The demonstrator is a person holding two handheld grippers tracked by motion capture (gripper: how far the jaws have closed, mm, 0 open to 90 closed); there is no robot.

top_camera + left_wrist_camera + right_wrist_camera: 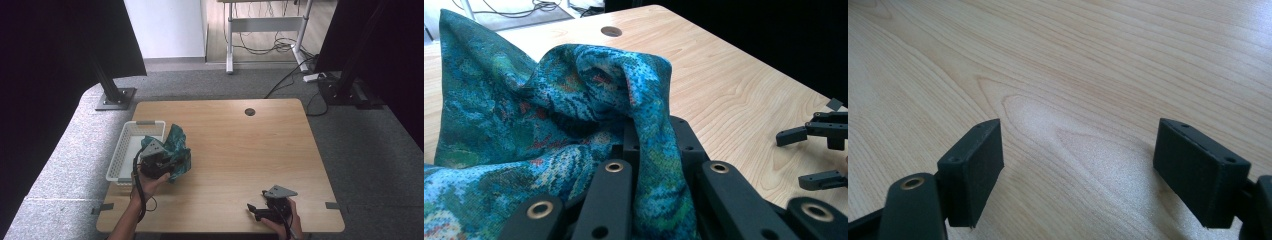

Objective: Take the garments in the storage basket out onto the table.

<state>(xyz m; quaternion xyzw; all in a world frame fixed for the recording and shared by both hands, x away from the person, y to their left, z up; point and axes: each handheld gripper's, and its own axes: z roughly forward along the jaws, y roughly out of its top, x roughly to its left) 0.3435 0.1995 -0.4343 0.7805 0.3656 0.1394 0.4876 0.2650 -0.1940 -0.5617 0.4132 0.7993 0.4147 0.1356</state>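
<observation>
Left gripper clamps the blue-green cloth beside the white basket, not yet inside. Right gripper idle, jaws apart.

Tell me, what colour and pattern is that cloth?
The cloth is mottled blue and teal with green and reddish flecks, like a woven painting; the left gripper view shows it best.

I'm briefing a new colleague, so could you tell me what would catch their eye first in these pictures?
The blue-green patterned cloth stands out: it is bunched up and pinched in the left gripper, beside the white basket at the table's left edge. The right gripper rests open over bare wood near the front right corner.
</observation>
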